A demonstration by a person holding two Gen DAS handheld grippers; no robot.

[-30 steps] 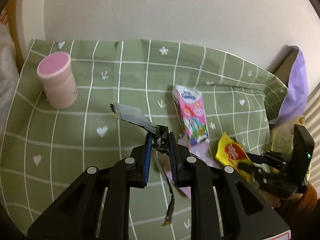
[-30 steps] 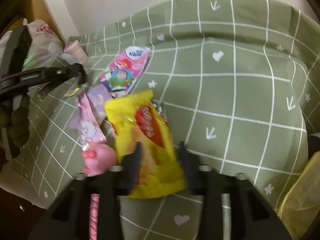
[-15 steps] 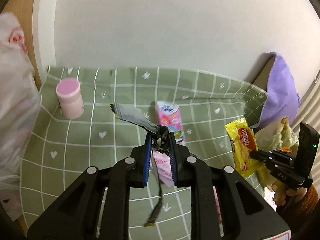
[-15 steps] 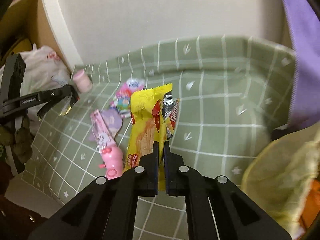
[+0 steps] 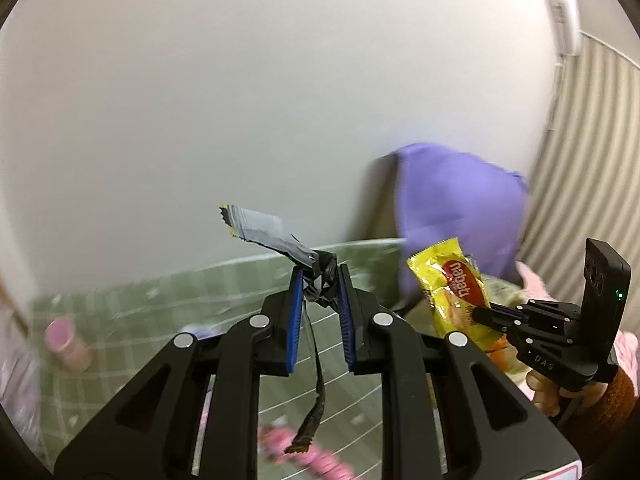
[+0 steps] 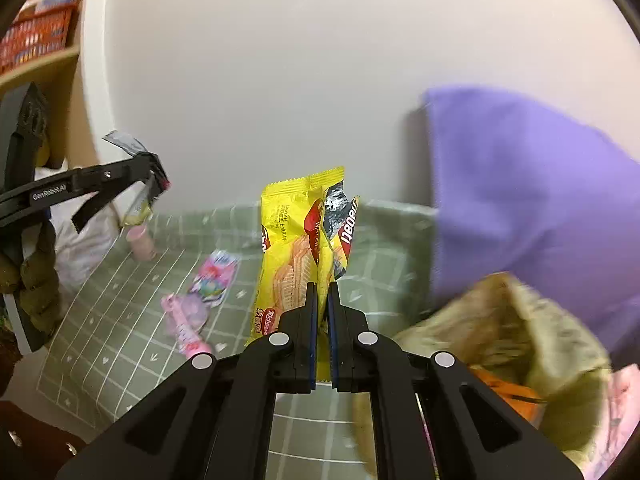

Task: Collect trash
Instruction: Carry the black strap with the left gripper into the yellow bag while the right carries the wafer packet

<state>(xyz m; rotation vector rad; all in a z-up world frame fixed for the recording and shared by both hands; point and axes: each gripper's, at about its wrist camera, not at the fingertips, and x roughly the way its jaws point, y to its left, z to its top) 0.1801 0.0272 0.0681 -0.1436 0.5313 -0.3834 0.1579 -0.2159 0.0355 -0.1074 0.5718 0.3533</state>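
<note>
My left gripper is shut on a crumpled silver and black wrapper, held up in the air with a torn strip dangling below. My right gripper is shut on a yellow wafer wrapper, lifted above the green checked cloth. In the left wrist view the yellow wafer wrapper shows in the right gripper at the right. In the right wrist view the left gripper shows at the left with the silver wrapper. A yellowish bag, open at the top, sits just right of my right gripper.
On the cloth lie a pink carton, a pink pig-shaped packet and a pink cup. A purple cushion leans on the white wall at the right. A white plastic bag and a shelf stand left.
Both grippers have risen off the cloth with their wrappers. The right gripper closed on the yellow wrapper and lifted it toward the yellowish bag; both views now tilt up toward the wall.
</note>
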